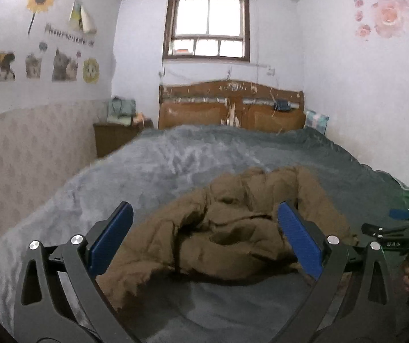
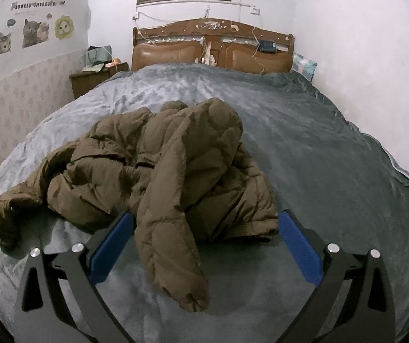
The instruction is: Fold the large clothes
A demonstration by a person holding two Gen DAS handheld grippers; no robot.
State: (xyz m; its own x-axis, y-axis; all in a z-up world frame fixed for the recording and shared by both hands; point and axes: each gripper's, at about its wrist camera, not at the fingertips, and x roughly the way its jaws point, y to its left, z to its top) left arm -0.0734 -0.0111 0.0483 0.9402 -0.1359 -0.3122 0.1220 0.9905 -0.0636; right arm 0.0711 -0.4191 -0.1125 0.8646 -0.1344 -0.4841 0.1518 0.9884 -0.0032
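A crumpled brown puffer jacket (image 1: 218, 234) lies in a heap on the grey bed cover (image 1: 153, 165). In the right wrist view the jacket (image 2: 158, 165) shows one sleeve (image 2: 173, 257) reaching toward the camera and another sleeve end (image 2: 3, 217) at the far left. My left gripper (image 1: 204, 214) is open above the near part of the heap, nothing between its blue pads. My right gripper (image 2: 206, 224) is open too, its pads standing either side of the near sleeve without touching it. The right gripper's body (image 1: 399, 228) shows at the right edge of the left wrist view.
A wooden headboard (image 2: 213, 48) stands at the far end of the bed cover (image 2: 319, 148). A brown nightstand (image 2: 90, 80) with bags on it sits at the far left. A checked pillow (image 2: 304, 65) leans at the far right. Walls close both sides.
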